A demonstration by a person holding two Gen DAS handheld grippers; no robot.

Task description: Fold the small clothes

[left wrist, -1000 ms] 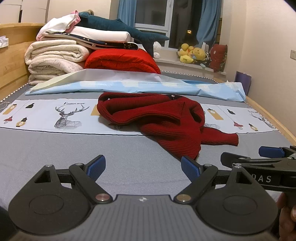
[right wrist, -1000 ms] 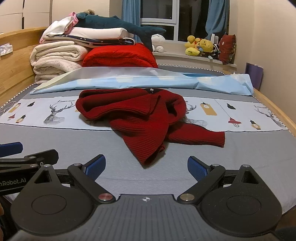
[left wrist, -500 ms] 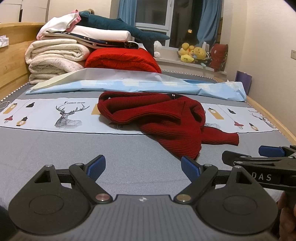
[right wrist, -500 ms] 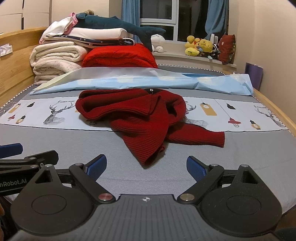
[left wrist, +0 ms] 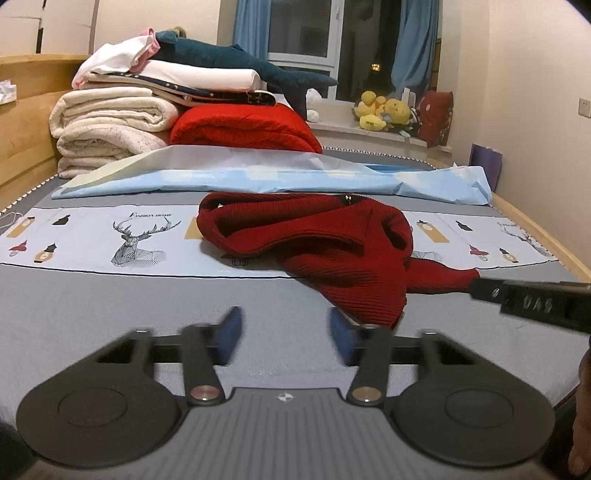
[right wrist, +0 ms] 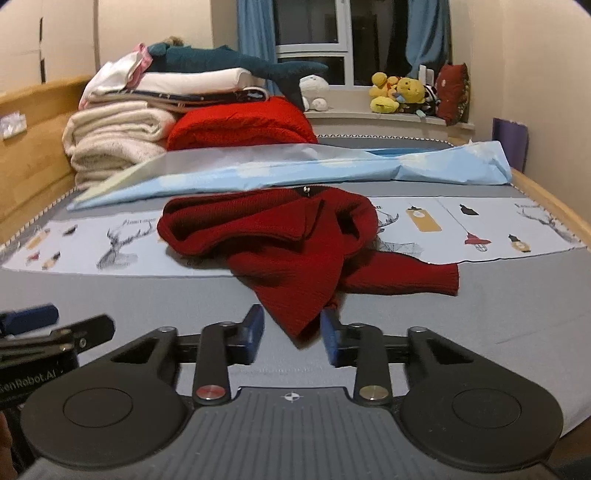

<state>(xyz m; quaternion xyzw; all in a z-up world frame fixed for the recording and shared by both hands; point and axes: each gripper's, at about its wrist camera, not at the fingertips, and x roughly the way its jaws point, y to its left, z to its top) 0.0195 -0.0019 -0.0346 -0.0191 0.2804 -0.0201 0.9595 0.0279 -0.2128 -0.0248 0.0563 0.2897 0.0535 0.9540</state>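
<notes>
Bedroom with a wooden-framed bed under a grey sheet, crossed by a pale printed cloth strip with deer drawings. Right gripper low over the grey sheet, blue-padded fingers parted to a narrow gap, nearest corner of the crumpled dark red knit sweater lying between the fingertips, not clamped. Left gripper just left of that same hem corner, blue fingers blurred, spread moderately with only grey sheet between them. Sweater heaped mid-bed, partly on the printed strip, one sleeve stretched out to the right across the grey. Beyond it, a rumpled light-blue sheet laid across the bed. Farther back, a folded bright red blanket beside a stack of cream blankets, a dark teal plush shark on top. Yellow plush toys on the windowsill under blue curtains.
</notes>
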